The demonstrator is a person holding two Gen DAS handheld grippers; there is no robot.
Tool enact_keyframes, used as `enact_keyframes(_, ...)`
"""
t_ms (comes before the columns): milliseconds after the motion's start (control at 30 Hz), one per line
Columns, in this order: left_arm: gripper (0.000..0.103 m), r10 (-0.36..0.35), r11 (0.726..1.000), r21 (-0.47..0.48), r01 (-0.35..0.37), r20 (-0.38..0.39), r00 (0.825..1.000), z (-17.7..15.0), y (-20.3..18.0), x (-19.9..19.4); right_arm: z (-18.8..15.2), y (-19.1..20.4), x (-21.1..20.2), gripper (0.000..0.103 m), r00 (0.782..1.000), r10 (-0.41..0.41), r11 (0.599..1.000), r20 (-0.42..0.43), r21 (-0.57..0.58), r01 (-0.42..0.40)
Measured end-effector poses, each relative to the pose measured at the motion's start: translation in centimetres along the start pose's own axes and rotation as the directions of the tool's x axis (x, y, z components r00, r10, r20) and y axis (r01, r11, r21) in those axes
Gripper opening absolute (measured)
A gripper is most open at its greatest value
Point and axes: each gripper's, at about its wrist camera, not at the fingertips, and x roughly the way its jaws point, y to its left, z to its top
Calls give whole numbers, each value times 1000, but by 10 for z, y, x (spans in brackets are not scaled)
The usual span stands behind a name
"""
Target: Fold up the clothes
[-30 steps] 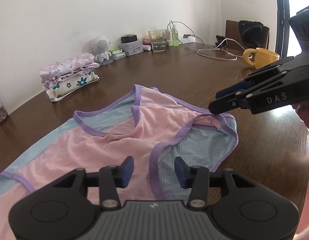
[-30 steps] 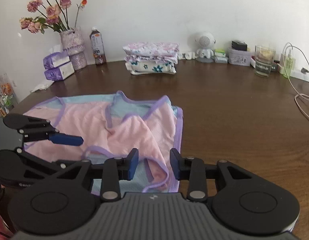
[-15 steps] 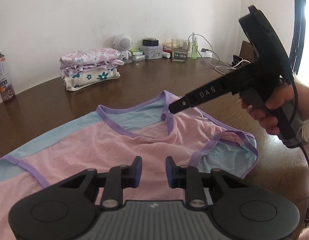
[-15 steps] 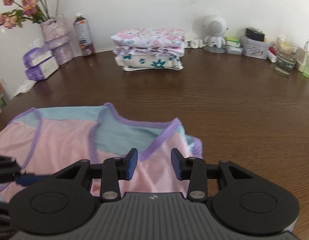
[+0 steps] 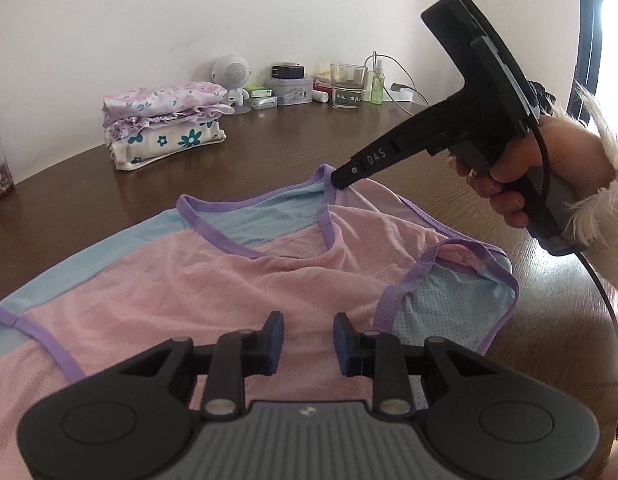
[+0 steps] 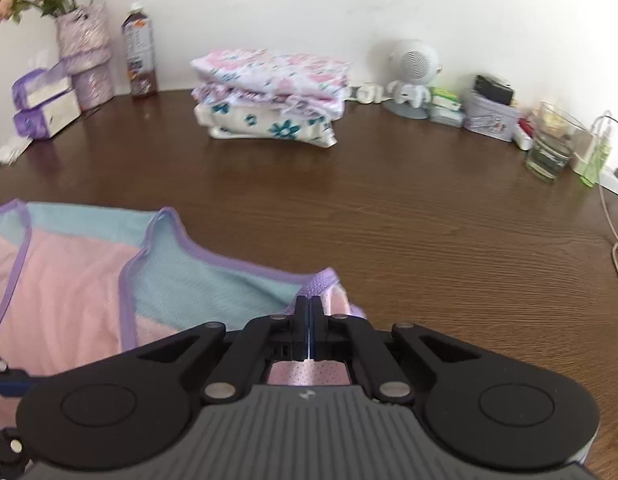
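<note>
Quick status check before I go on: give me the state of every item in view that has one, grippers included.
Right gripper: shut on the garment's purple-trimmed corner.
Left gripper: open, above the garment, holding nothing.
Garment: spread on the table, partly folded, wrinkled.
Stack of clothes: folded, piled near the wall.
Glass: upright.
Bottle: upright, capped.

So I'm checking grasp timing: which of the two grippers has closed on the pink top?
The right gripper: its fingers are pinched shut on the purple-trimmed shoulder strap of the pink top. The left gripper stands open above the fabric, holding nothing.
</note>
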Motion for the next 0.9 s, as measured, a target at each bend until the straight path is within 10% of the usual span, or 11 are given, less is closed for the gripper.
enact_keyframes(333, 25, 108, 994, 19, -109, 19, 994, 23, -5, 10, -7, 16, -2, 21, 1000, 18, 992, -5, -126, -18)
enact_keyframes(433, 24, 128, 991, 37, -128, -8, 992, 29, -6, 22, -15, 20, 4, 0, 1000, -19, 983, -11, -184, 17)
enact_keyframes(733, 25, 149, 987, 57, -147, -36, 988, 28, -7, 30, -19, -6, -5, 4, 998, -61, 990, 23, -128, 64)
enact_keyframes(900, 25, 144, 986, 76, -146, 32, 989, 35, -12, 23, -16, 1, -28, 10, 995, 52, 988, 81, -146, -40)
